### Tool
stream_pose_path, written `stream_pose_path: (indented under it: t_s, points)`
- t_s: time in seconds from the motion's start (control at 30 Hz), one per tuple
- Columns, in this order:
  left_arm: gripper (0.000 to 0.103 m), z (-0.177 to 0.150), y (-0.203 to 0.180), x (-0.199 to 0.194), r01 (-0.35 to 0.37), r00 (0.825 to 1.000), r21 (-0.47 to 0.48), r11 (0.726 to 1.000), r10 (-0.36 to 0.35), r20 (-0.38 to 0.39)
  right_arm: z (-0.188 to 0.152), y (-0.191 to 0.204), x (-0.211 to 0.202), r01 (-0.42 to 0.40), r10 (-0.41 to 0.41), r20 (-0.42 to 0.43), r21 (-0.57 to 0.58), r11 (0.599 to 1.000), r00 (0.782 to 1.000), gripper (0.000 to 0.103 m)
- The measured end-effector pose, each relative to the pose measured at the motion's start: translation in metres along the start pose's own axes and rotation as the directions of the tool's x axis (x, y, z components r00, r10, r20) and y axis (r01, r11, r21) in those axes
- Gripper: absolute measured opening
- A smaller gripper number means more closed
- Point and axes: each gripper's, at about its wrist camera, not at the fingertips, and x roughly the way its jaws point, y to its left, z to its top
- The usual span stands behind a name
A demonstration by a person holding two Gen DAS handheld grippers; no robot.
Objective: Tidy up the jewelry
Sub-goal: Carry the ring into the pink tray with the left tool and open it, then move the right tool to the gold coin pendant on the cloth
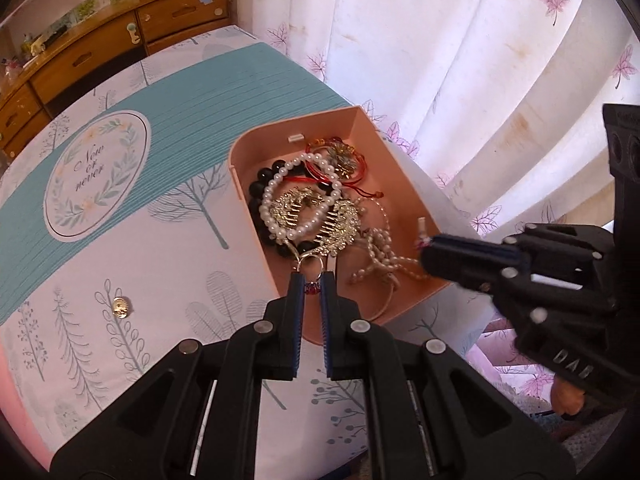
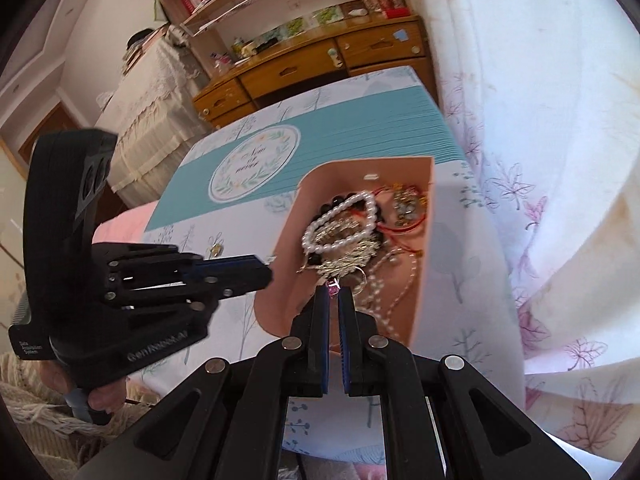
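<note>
Over the near edge of the pink box point(image 1: 362, 128) on the table point(image 1: 168, 264), we grasp a ring point(image 1: 312, 286) in the left tool point(image 1: 311, 280), the right tool point(image 2: 333, 294) gripping something small and pink, next releasing inside; an earring point(image 1: 120, 306) waits left.

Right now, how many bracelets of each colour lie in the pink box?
In the pink box:
White pearl bracelet: 1
Black bead bracelet: 1
Red cord bracelet: 1
Total: 3
</note>
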Motion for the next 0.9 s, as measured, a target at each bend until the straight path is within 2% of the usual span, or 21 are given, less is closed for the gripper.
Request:
stream_pose_path:
  t_s: [0.23,0.27,0.33,0.4,0.5,0.63,0.77,0.9]
  points:
    - [0.01,-0.005,0.009,0.001,0.014,0.999,-0.022,1.0,-0.014,-0.034,0.015,0.015,0.024,0.021,-0.021,-0.044,-0.011,1.0,0.999,0.005]
    - [0.017,-0.007,0.01,0.001,0.012,0.999,-0.031,0.999,-0.013,-0.042,0.019,0.017,0.027,0.023,-0.024,-0.046,-0.012,1.0,0.999,0.005]
    - [0.044,-0.01,0.017,-0.001,0.014,0.999,-0.066,0.998,-0.017,-0.05,0.021,0.023,0.028,0.031,-0.032,-0.044,-0.019,0.999,0.999,0.006]
    - [0.051,-0.014,0.024,-0.009,0.018,0.999,-0.097,0.995,-0.021,-0.028,0.022,0.027,0.025,0.028,-0.029,-0.035,-0.029,0.999,0.999,0.009]
    - [0.051,-0.022,0.041,-0.021,-0.006,1.0,-0.144,0.99,0.006,-0.002,0.024,0.035,0.025,0.031,-0.032,-0.033,-0.046,0.998,0.999,0.02]
    - [0.051,-0.037,0.066,-0.043,-0.043,0.998,-0.204,0.978,0.052,0.038,0.029,0.051,0.024,0.029,-0.032,-0.03,-0.091,0.995,0.999,0.02]
    - [0.051,-0.06,0.093,-0.071,-0.144,0.983,-0.262,0.954,0.168,0.072,0.037,0.071,0.027,0.008,-0.012,-0.03,-0.135,0.991,0.999,0.02]
    - [0.051,-0.086,0.121,-0.09,-0.231,0.961,-0.342,0.911,0.268,0.064,0.047,0.102,0.039,-0.025,0.016,-0.048,-0.197,0.98,0.999,0.02]
